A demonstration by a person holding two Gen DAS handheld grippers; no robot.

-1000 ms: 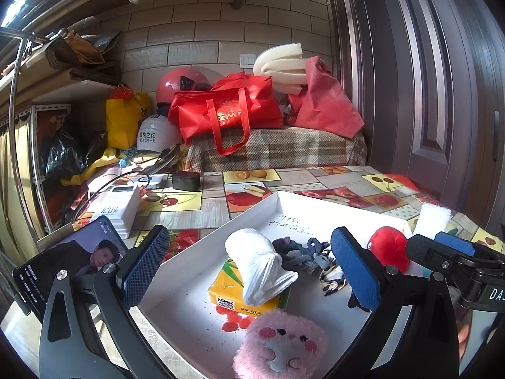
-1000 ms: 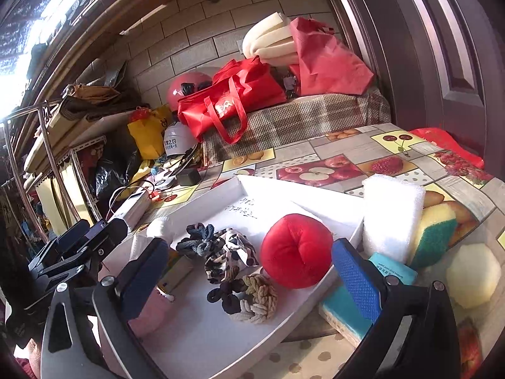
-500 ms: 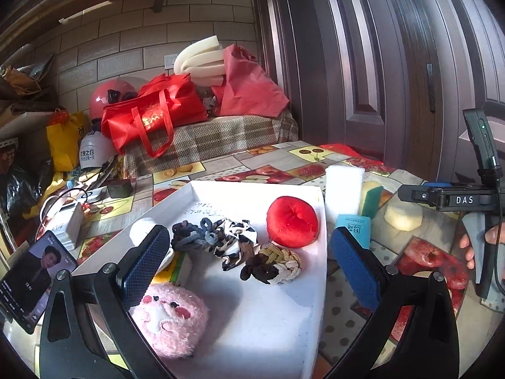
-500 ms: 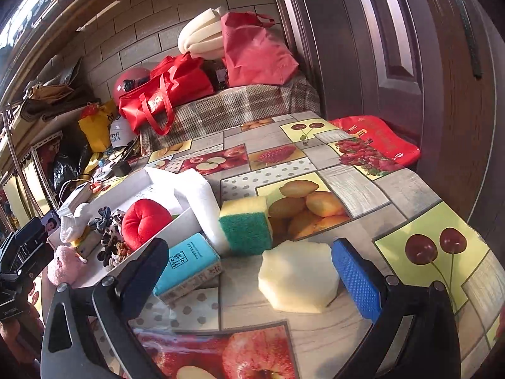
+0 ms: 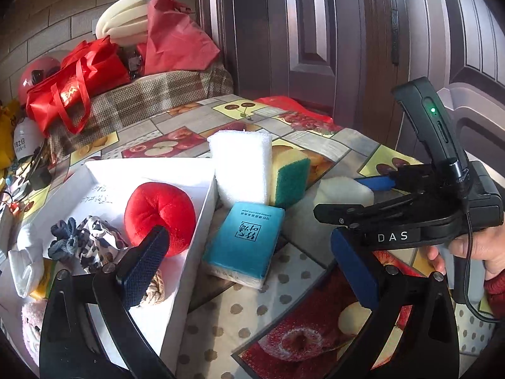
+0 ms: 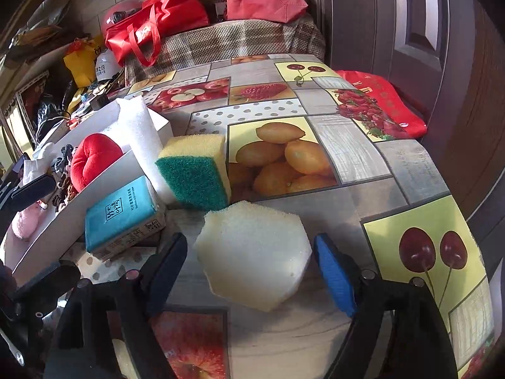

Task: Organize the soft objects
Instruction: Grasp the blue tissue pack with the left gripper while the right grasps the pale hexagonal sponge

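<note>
Right gripper (image 6: pixel 251 265): jaws have just been closing, now half open astride the pale sponge (image 6: pixel 254 254) on the table (image 6: pixel 363 158); pads not yet pressing it. Left gripper (image 5: pixel 249 262): jaws wide, empty, above the tissue pack (image 5: pixel 244 248) beside the tray (image 5: pixel 202 221).

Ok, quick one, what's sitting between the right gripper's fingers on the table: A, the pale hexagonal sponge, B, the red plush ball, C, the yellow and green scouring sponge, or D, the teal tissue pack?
A: in the right wrist view the pale hexagonal sponge lies on the table between the fingers of the right gripper, whose jaws have just been closing but whose pads stand clear of its sides.
</note>
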